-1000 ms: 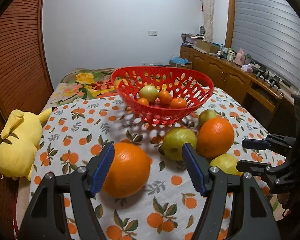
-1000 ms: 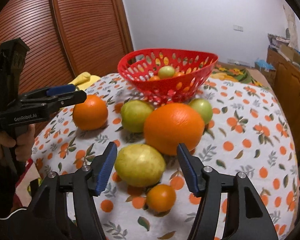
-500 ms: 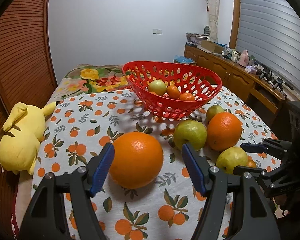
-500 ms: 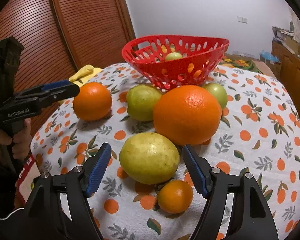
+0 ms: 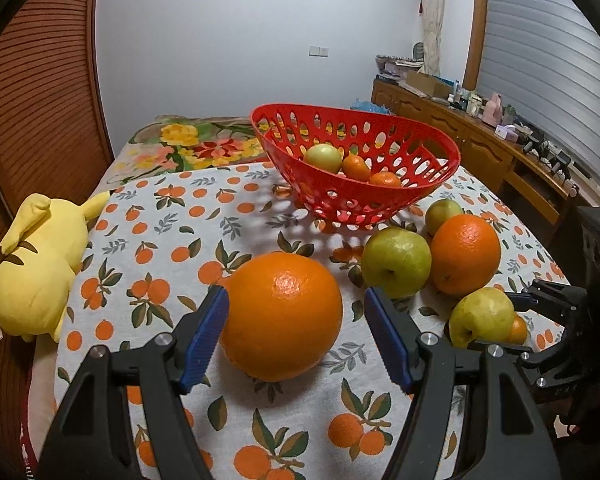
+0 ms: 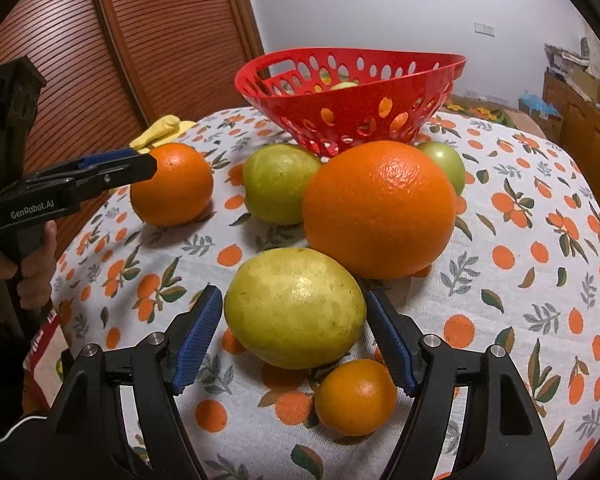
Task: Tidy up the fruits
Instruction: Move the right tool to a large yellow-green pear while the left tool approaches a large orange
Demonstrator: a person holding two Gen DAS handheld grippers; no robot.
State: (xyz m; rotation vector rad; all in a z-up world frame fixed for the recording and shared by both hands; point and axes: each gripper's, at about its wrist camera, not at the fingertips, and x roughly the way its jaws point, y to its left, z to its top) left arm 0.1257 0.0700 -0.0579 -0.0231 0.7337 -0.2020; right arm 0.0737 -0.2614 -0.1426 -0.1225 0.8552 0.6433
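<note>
The bench [image 5: 168, 240], under an orange-print cloth, carries a red basket [image 5: 356, 196] toward its far edge, holding a few small fruits. In front of it lie loose fruits. The left tool [image 5: 296, 338] is spread around a big orange [image 5: 280, 316], pads not touching. The right tool [image 6: 294, 340] is spread either side of a yellow-green pear [image 6: 294, 306], without pressing it. A small tangerine [image 6: 354, 398] sits just beside that pear.
</note>
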